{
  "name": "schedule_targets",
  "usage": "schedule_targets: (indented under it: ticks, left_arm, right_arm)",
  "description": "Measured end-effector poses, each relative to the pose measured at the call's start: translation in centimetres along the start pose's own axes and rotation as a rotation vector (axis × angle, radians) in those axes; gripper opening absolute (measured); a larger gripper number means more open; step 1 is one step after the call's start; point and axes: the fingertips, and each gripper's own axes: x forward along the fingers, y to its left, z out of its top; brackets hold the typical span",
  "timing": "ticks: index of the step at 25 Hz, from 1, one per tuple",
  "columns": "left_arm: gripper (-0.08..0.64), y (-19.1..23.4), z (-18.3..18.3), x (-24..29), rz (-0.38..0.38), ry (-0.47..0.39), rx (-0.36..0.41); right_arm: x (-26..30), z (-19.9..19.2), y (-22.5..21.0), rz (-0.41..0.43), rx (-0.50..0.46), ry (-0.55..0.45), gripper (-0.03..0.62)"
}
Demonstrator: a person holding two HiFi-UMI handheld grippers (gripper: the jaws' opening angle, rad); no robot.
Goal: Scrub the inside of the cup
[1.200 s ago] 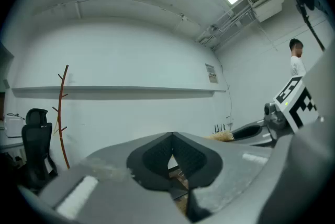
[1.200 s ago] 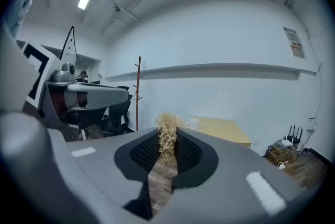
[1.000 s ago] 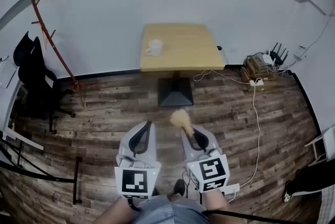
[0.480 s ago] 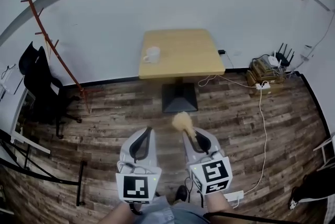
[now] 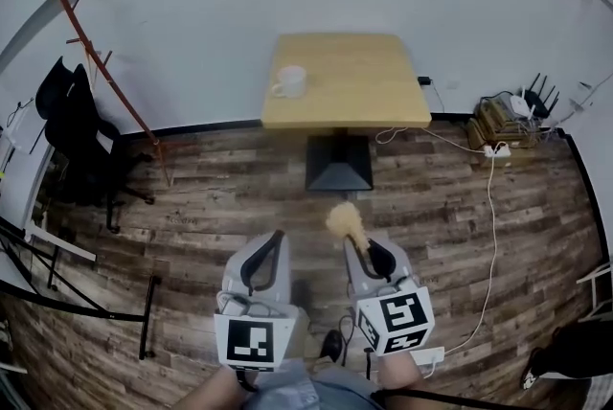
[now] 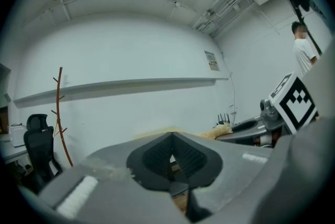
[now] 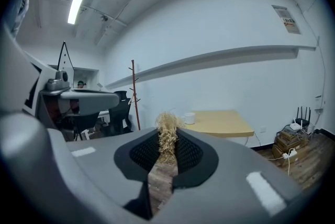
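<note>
Right gripper (image 5: 360,247) jaws clamp a straw-coloured fibre scrubber (image 5: 345,221). Left gripper (image 5: 273,240) jaws closed, empty. Cup (image 5: 288,80) is white, handled and upright, on the table (image 5: 374,82) near its left edge, well apart from both. Risk: unbraced cup slides or tips off that edge under scrubbing. Loose fibres may also slip in the grip.

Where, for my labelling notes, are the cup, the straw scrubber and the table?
cup (image 5: 290,79), head view, its white side wall.
straw scrubber (image 5: 344,220), head view, its bristly tuft.
table (image 5: 374,82), head view, bare part of its top.
</note>
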Motion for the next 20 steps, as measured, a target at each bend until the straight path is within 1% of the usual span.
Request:
schedule_targets:
  ticks: [4,7,13,20]
  left_arm:
    - [0.021,1.7,-1.1,3.0,-0.010,0.010,-0.011]
    - [0.021,4.0,-1.2,5.9,-0.012,0.004,-0.026]
    - [0.021,9.6,-0.1,11.8,-0.006,-0.026,-0.059]
    - [0.021,14.7,1.7,16.0,-0.019,-0.088,-0.079]
  right_arm:
    - [3.4,-0.4,-1.0,-0.003,0.010,0.021,0.063]
    - [7.0,0.1,-1.4,0.007,0.013,0.032,0.063]
    - [14.4,3.4,-2.1,0.012,-0.021,0.025,0.063]
    - [20.3,7.2,-2.4,-0.010,-0.081,-0.001,0.063]
